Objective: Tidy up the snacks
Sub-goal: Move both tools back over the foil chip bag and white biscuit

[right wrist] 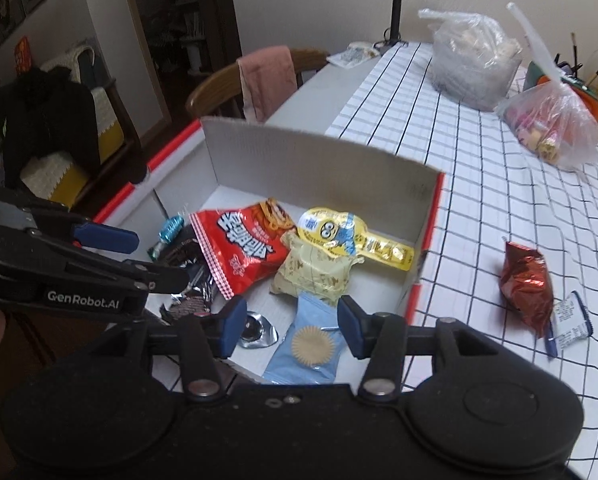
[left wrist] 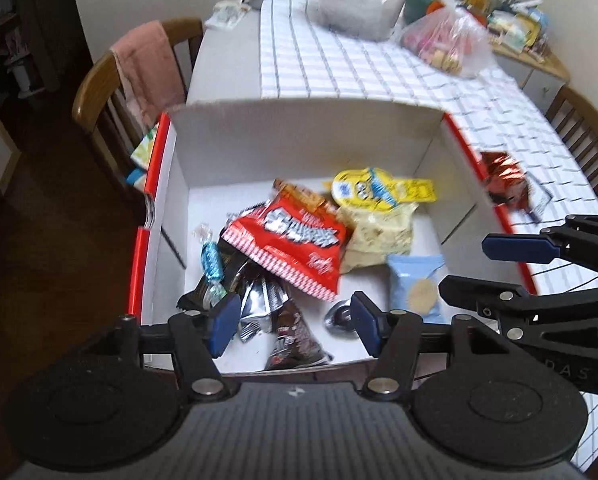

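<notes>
A white cardboard box (left wrist: 299,128) (right wrist: 299,152) with a red rim holds several snacks: a red bag (left wrist: 295,248) (right wrist: 239,248), a yellow cartoon pack (left wrist: 375,192) (right wrist: 339,232), a cream packet (left wrist: 379,236), a light blue biscuit packet (left wrist: 415,284) (right wrist: 311,344), dark packets (left wrist: 291,332) and a blue wrapped candy (left wrist: 213,264). My left gripper (left wrist: 295,322) hangs open over the dark packets, touching nothing. Open too, my right gripper (right wrist: 291,324) hovers above the light blue packet. A red foil bag (right wrist: 525,292) (left wrist: 503,180) lies on the tablecloth outside the box, to its right.
Two filled plastic bags (right wrist: 475,64) (right wrist: 555,128) stand at the far end of the checked tablecloth (right wrist: 479,208). A black desk lamp (right wrist: 403,0) rises behind. A wooden chair with a pink towel (left wrist: 147,68) stands left of the table. A small blue-edged wrapper (right wrist: 571,320) lies by the foil bag.
</notes>
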Motion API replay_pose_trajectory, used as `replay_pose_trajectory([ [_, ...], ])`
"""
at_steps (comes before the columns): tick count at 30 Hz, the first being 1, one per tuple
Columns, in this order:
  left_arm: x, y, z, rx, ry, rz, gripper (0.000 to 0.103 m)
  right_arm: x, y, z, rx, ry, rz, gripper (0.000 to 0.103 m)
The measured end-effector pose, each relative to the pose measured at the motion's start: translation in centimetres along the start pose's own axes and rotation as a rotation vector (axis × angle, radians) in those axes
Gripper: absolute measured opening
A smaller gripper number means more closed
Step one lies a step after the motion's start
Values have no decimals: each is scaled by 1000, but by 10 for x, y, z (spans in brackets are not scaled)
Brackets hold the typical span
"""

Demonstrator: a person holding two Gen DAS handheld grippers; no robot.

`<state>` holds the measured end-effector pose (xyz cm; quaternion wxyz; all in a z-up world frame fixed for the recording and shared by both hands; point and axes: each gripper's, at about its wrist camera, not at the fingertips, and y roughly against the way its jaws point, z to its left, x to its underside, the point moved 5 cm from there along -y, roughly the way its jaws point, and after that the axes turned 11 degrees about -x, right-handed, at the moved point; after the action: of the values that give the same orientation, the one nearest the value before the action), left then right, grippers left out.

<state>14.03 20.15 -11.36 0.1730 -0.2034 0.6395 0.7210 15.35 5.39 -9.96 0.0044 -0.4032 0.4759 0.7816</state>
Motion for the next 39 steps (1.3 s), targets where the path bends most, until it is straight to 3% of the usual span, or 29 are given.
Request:
replay_pose_trajectory([
  [2,-1,10,-4,7,-2,-29,61,-1,11,0,0,-2,-23,61],
  [11,-8,48,-33,41,-22,-144,69,2,61,-12,18,-15,-114,80],
  [19,-16,74,-73,54,-25,-232,75,7,109,-39,12,2,-200,88],
  [22,-19,78,-95,51,-31,-233,76,15,129,-59,13,9,-219,90],
  [26,-24,79,-127,63,-21,-221,77,26,151,-94,21,3,-231,100],
  [34,-38,69,-202,91,-3,-176,79,47,175,-164,53,55,-188,102],
  [39,-53,52,-241,66,20,-142,79,59,172,-206,47,69,-149,102],
])
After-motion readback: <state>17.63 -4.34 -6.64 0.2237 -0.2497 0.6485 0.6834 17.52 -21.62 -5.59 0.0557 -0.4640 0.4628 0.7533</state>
